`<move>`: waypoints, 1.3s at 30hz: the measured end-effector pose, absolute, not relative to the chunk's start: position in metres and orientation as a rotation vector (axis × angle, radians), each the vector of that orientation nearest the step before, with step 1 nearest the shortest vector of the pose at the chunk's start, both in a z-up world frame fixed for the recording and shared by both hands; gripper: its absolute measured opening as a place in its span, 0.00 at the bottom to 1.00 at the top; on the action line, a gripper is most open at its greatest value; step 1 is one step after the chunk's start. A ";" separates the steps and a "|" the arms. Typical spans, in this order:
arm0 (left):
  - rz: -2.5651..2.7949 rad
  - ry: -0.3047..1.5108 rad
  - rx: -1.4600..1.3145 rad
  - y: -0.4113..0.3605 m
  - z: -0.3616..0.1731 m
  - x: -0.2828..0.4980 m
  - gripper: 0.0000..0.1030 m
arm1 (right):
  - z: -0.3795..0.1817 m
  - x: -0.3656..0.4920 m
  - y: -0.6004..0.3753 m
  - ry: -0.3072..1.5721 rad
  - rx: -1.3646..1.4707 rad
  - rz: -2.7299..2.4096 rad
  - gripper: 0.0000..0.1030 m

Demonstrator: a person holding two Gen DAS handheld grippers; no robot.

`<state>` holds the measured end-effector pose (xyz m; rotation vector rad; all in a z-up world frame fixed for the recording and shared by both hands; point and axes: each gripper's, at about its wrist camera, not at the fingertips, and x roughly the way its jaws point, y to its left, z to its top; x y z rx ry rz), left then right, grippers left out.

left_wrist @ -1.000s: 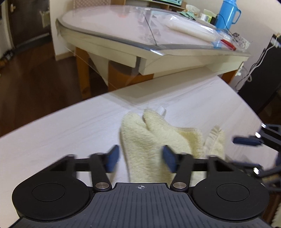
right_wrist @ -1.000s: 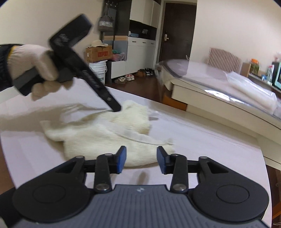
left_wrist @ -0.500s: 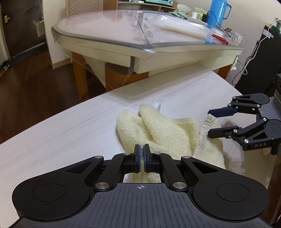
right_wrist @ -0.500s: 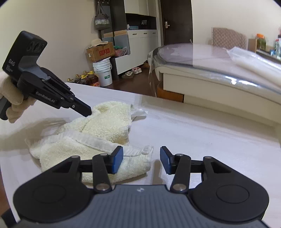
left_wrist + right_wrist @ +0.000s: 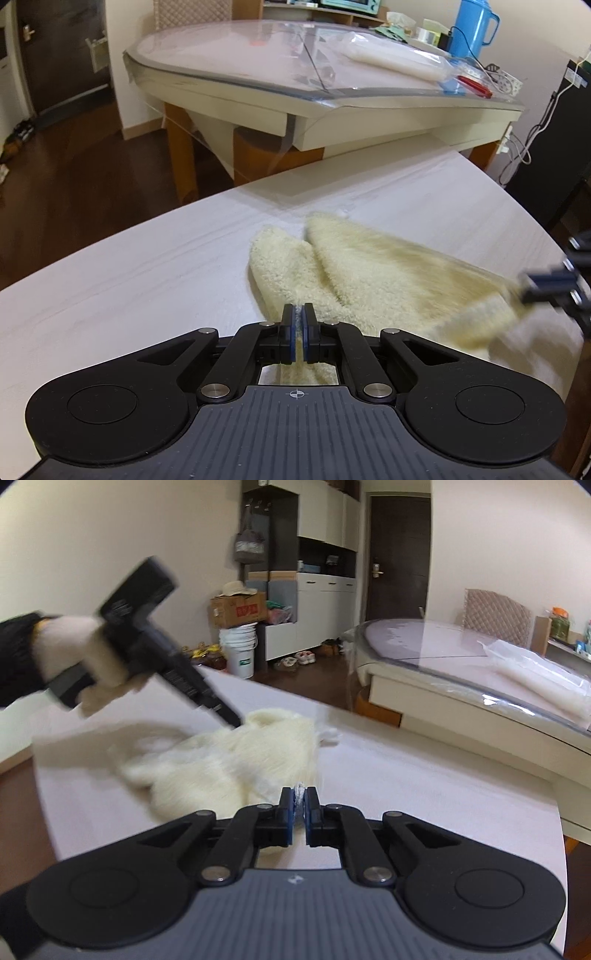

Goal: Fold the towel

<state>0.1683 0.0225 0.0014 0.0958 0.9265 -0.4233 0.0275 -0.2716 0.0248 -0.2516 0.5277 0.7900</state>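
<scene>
A cream terry towel [image 5: 369, 266] lies crumpled on the pale wooden table [image 5: 129, 280]. My left gripper [image 5: 297, 314] is shut on a near edge of the towel, which runs between its blue pads. In the right wrist view my right gripper [image 5: 300, 797] is shut on a frayed corner of the towel [image 5: 236, 764]. The towel is motion-blurred and stretched between the two grippers. The right gripper shows blurred at the right edge of the left wrist view [image 5: 550, 286]. A gloved hand [image 5: 92, 664] holds the left gripper [image 5: 232, 722], whose tip sits on the towel.
A second table [image 5: 332, 92] under clear plastic stands beyond, bearing a blue jug [image 5: 474, 27] and a wrapped roll [image 5: 391, 59]. Dark wood floor lies left of the table. Cabinets, a white bucket [image 5: 240, 653] and a cardboard box [image 5: 236, 609] stand at the far wall.
My right gripper has shut on the towel's corner; half a second ago it was open. The left gripper shut on the towel earlier. The towel is now pulled taut and blurred between them.
</scene>
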 end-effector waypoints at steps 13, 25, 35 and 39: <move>-0.374 0.927 0.136 0.029 0.006 0.152 0.03 | 0.009 -0.003 -0.298 0.596 -0.289 0.704 0.07; -0.380 0.926 0.124 0.034 0.019 0.167 0.24 | 0.019 0.014 -0.293 0.557 -0.173 0.745 0.24; -0.411 0.965 0.289 0.010 -0.010 0.198 0.09 | 0.018 0.080 -0.266 0.549 -0.201 0.730 0.30; -0.401 0.926 0.324 0.009 -0.010 0.183 0.05 | 0.015 0.114 -0.250 0.565 -0.200 0.732 0.39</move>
